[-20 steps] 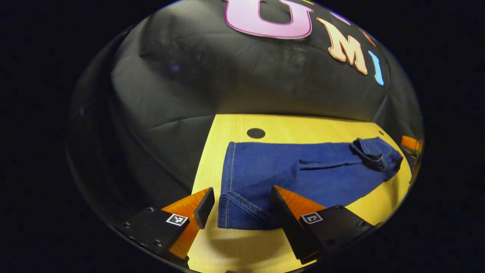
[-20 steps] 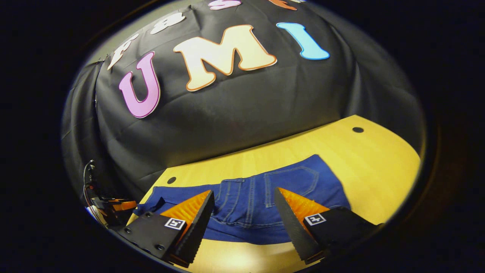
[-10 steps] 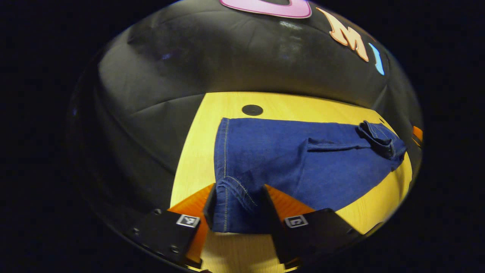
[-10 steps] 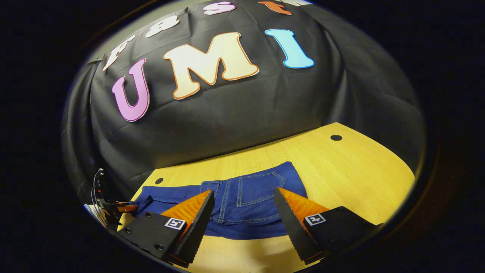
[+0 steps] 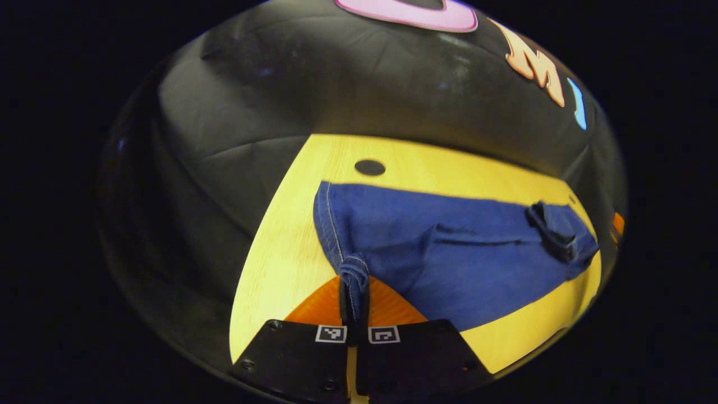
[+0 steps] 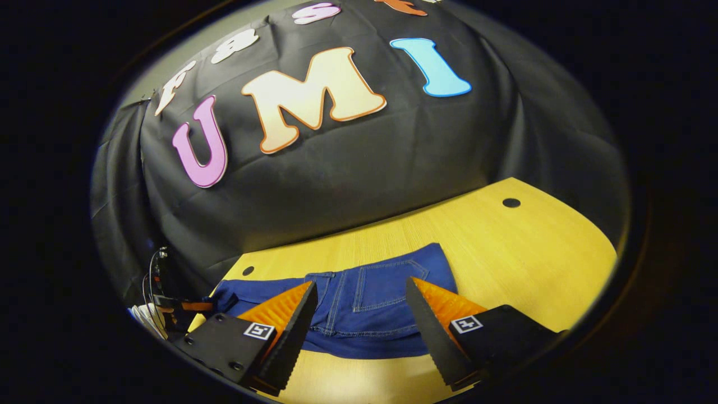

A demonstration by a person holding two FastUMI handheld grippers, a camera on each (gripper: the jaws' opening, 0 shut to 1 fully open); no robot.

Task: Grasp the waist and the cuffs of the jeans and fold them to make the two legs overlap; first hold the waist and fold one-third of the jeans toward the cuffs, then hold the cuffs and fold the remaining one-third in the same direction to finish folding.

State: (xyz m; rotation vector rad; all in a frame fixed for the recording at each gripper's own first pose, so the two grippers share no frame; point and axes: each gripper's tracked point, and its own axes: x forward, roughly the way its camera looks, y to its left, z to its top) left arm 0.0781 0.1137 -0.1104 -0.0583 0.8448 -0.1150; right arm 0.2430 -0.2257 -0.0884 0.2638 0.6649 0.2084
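Left hand-held gripper pinched tight on the near cuff of the jeans, hem bunched between both fingers. Jeans spread flat along the yellow bench, legs at left, waist at right. Right hand-held gripper spread wide, hovering over the near waist edge, gripping nothing.

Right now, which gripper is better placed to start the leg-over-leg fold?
Left. The left gripper has its jaws already shut on the near cuff of the jeans, ready to lift. The right gripper hangs open above the waist, gripping nothing yet.
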